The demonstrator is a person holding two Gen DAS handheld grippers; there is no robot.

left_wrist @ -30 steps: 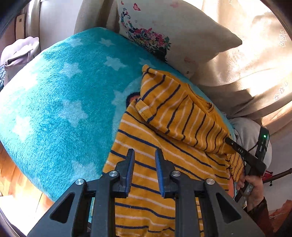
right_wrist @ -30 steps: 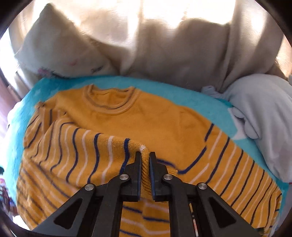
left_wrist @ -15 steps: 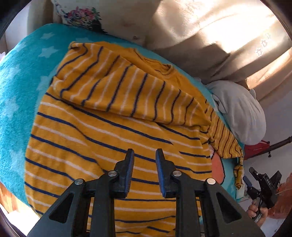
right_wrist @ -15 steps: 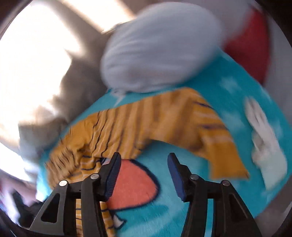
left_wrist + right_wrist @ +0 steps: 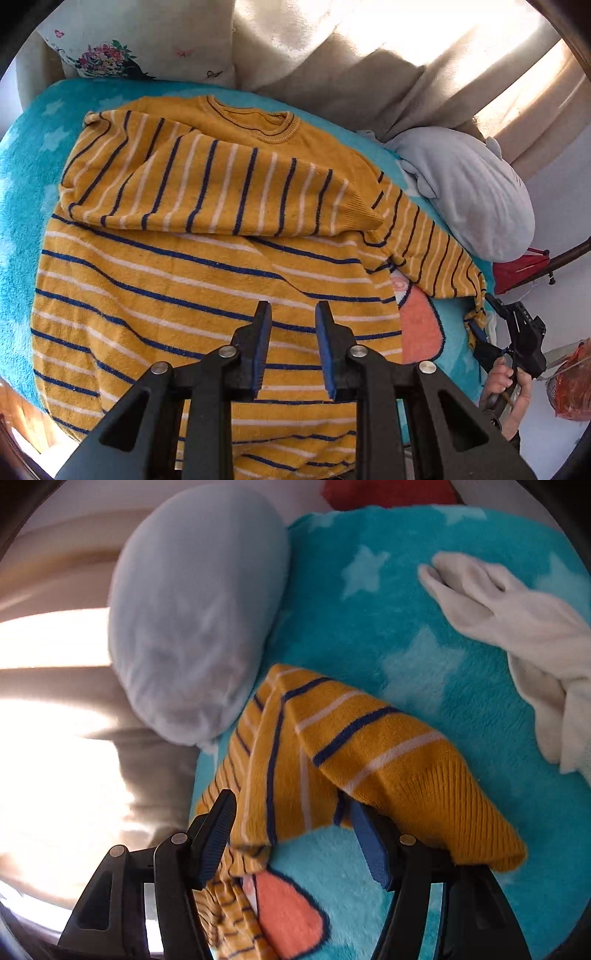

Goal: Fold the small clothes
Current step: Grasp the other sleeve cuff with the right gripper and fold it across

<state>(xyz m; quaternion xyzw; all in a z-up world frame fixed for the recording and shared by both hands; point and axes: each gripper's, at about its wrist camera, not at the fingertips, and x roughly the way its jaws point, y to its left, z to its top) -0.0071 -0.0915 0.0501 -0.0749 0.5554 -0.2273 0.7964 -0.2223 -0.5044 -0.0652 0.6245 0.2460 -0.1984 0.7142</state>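
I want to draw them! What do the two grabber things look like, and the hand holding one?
Both the left gripper and right gripper are black plastic frames with triangle cut-outs, round silver bolts, and two flat fingers faced with ridged blue pads. The right hand holding its handle is bare.

Sweater (image 5: 192,266) hem cut off below; pillow (image 5: 192,624) blurred.

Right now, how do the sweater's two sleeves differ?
The left sleeve lies folded flat across the chest of the sweater; the right sleeve stretches out over the blanket. The left sleeve is untouched; the right sleeve's cuff lies between the right gripper's open jaws. Both are yellow with stripes.
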